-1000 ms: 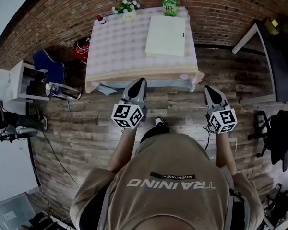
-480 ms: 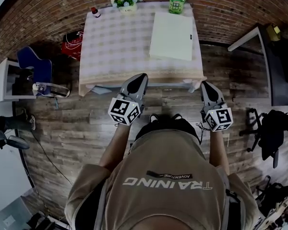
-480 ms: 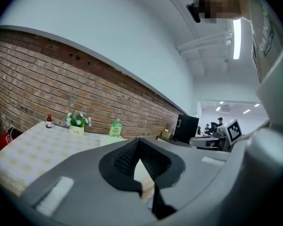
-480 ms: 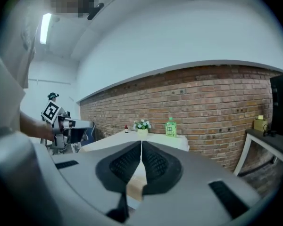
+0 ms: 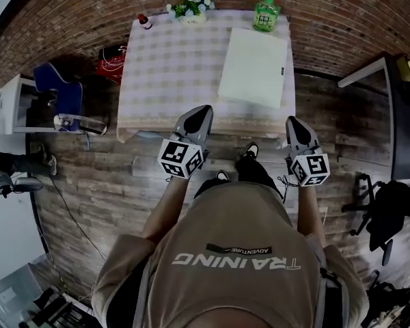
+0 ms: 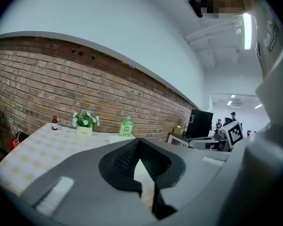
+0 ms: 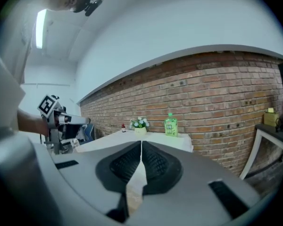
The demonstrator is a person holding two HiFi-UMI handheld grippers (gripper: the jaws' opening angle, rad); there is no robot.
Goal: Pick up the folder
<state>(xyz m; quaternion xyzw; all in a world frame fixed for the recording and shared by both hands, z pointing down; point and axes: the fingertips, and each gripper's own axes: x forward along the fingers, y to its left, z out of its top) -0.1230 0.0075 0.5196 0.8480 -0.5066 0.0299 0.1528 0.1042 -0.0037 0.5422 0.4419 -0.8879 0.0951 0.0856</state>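
The folder (image 5: 254, 67) is a pale cream sheet lying flat on the right half of the checked tablecloth (image 5: 171, 67); in the left gripper view only a pale sliver of the folder (image 6: 119, 138) shows past the jaws. My left gripper (image 5: 203, 108) is shut and empty, with its tip over the table's front edge, left of the folder. The right gripper (image 5: 291, 119) is also shut and empty, just off the table's front right corner, short of the folder. In each gripper view the jaws meet with nothing between them.
At the table's far edge stand a flower pot (image 5: 191, 9), a green bottle (image 5: 265, 14) and a small red-capped bottle (image 5: 145, 22). A blue chair (image 5: 55, 87) and a red bag (image 5: 111, 63) sit left of the table. A white desk (image 5: 369, 70) and a black office chair (image 5: 389, 203) are on the right.
The person has stepped closer to the table, and both grippers have come forward to its front edge. Both stay shut and empty.
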